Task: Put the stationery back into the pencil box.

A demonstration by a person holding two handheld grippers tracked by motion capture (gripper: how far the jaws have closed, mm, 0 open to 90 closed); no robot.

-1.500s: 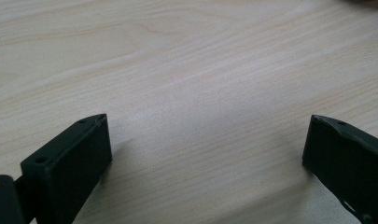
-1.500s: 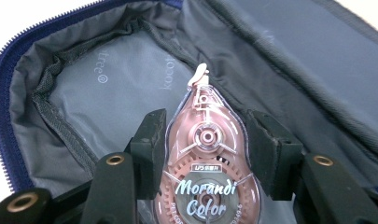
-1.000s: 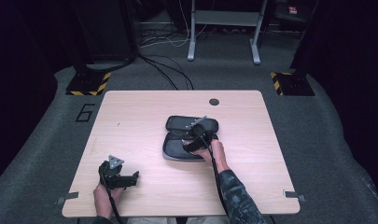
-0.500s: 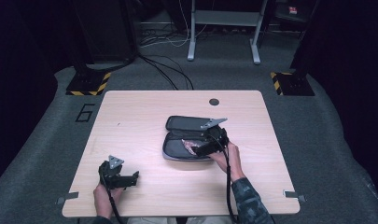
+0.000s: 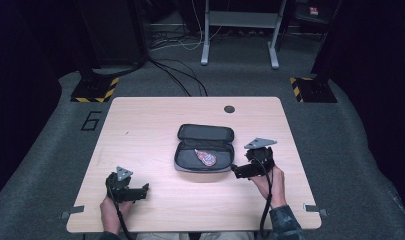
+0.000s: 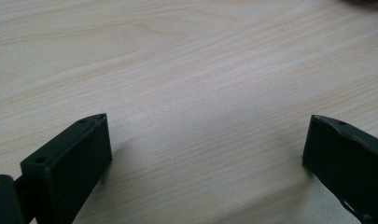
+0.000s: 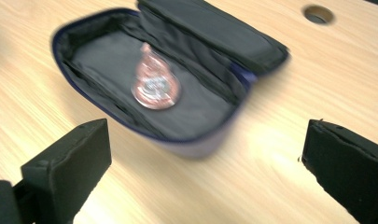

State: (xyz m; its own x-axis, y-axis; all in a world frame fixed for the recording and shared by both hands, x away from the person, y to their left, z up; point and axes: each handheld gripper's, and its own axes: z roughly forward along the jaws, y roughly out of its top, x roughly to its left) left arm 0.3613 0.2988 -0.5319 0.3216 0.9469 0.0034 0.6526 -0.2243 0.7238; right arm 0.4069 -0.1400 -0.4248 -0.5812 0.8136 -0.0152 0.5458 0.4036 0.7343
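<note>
A dark zip case (image 5: 205,148) lies unzipped in the middle of the wooden table (image 5: 155,120), its lid folded back. Inside it rests a small pink and red round packet (image 5: 205,157) (image 7: 155,85). My right gripper (image 5: 235,171) is just right of the case, pointing at it; its jaws have just been opening and stand wide apart with nothing between them (image 7: 205,158). My left gripper (image 5: 145,189) sits near the table's front left, held by a hand, open over bare wood (image 6: 207,149).
A round cable hole (image 5: 229,108) is in the table near its far edge. Metal brackets (image 5: 314,208) stick out at the front corners. Beyond the table are desk legs, floor cables and striped stands on grey carpet.
My right gripper has drawn back out of the case to its right side and risen a little, leaving the pink packet lying inside. The left gripper has stayed put.
</note>
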